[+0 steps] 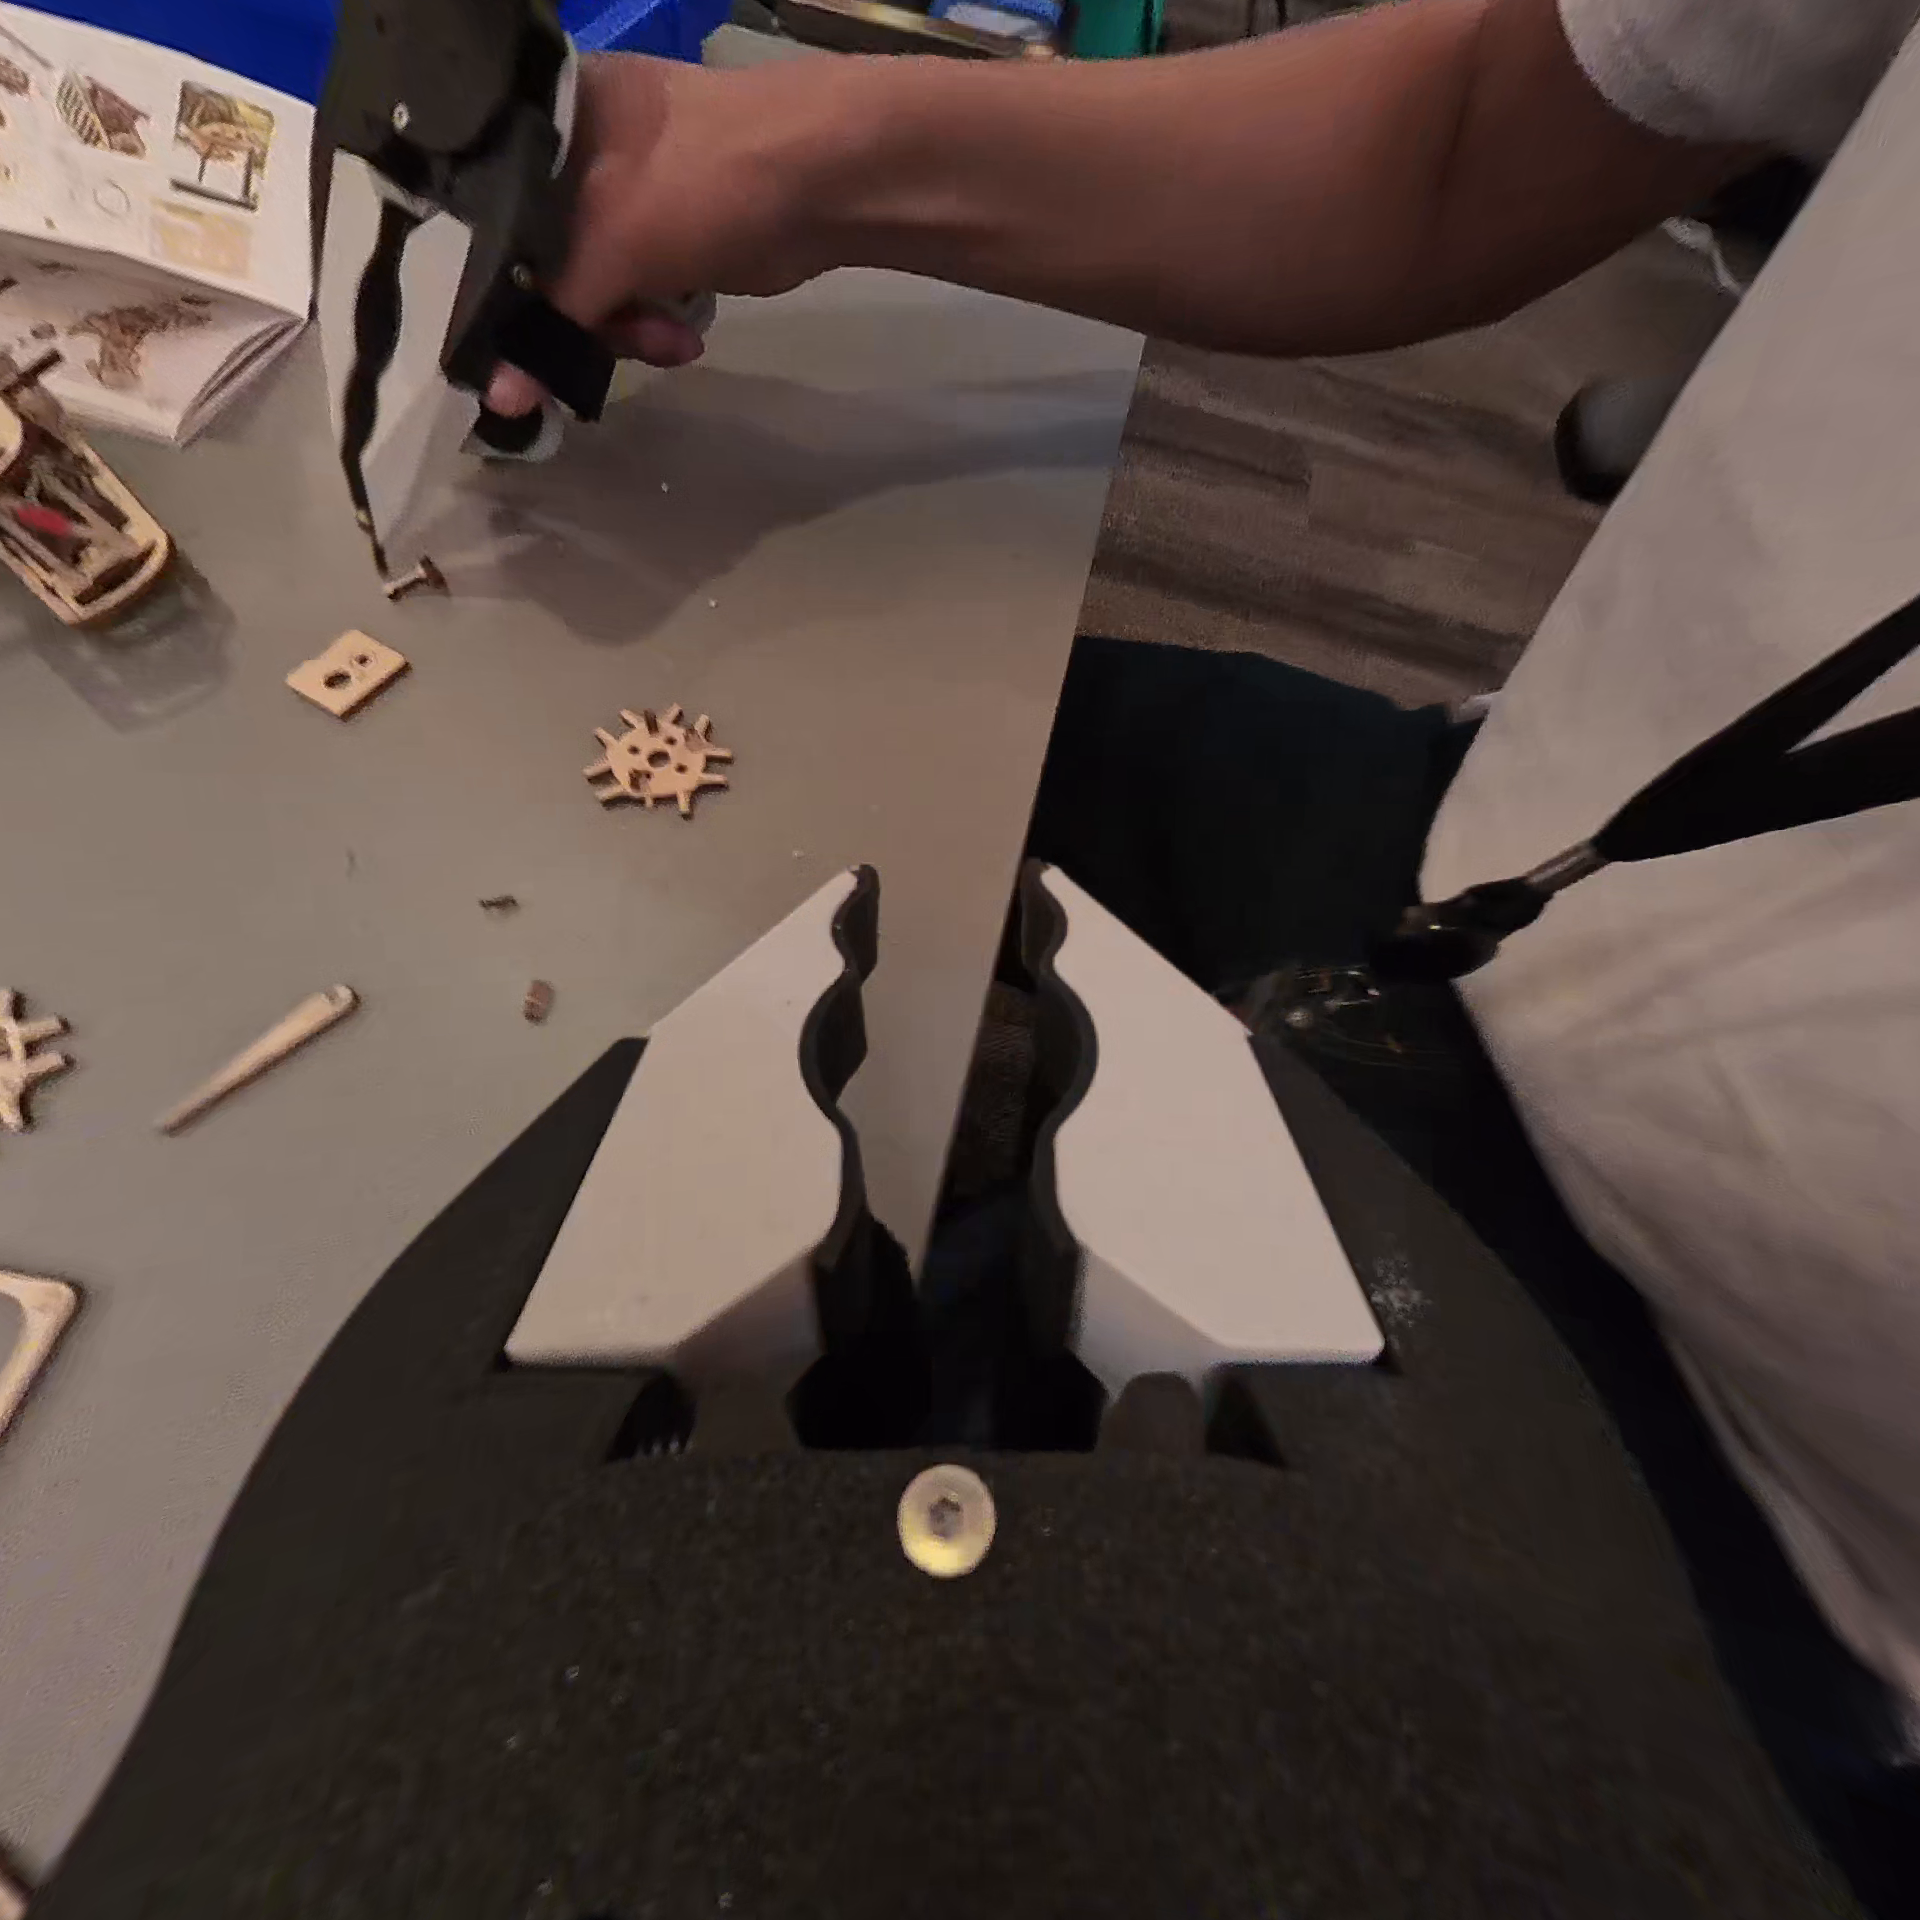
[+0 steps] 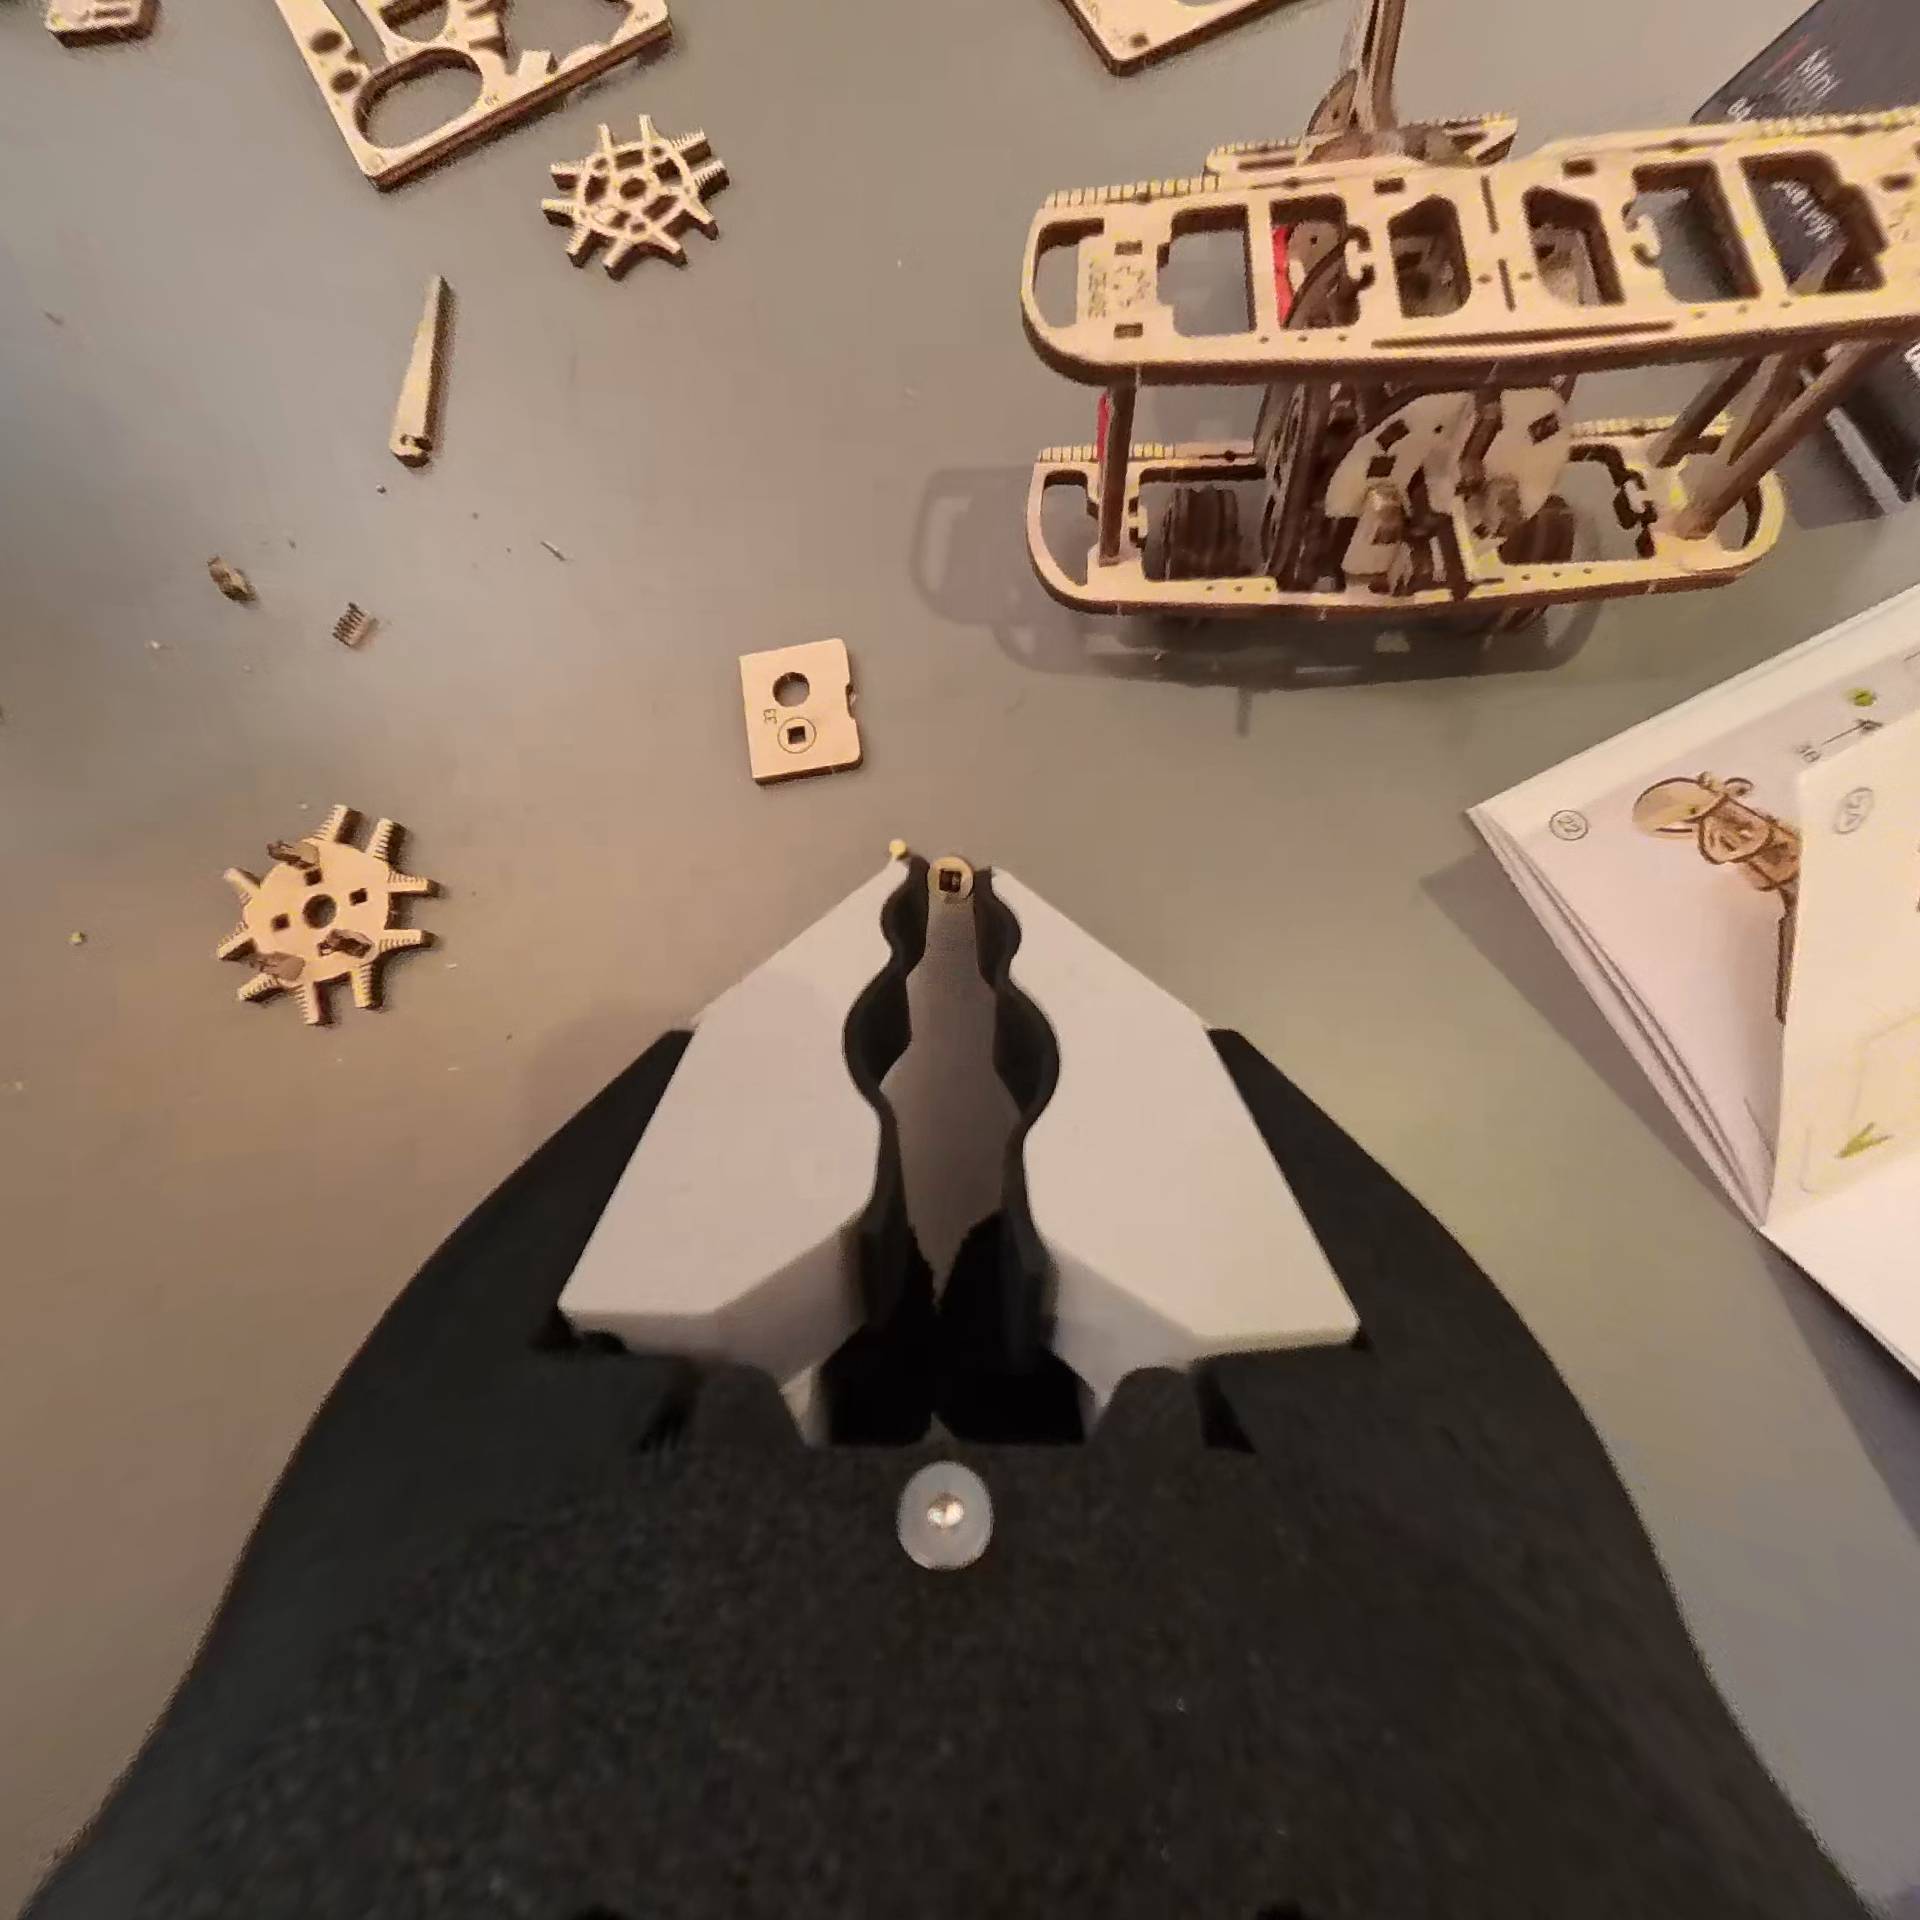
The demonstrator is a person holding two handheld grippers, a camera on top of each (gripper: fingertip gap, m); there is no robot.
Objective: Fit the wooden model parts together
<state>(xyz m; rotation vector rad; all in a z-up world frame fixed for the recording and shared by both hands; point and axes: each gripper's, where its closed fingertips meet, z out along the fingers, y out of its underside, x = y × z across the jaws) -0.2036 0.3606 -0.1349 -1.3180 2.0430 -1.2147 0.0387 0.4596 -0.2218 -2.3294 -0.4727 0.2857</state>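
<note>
My right gripper points down at the grey table, its tips closed around a small wooden peg with a round head. In the left wrist view the right gripper stands upright in a hand, its tips at the peg on the table. A square wooden plate with two holes lies just beyond it. A toothed gear lies to the left. The partly built wooden biplane model stands at the upper right. My left gripper is open and empty over the table's edge.
A spoked gear, a tapered wooden stick, a small spring and punched-out part sheets lie on the far left. An open instruction booklet lies on the right. A person's forearm reaches across the table. Across from one pair of fingers to the other is roughly 30 centimetres. My right tips are roughly 12 centimetres from the toothed gear. It is also in sight in the left wrist view.
</note>
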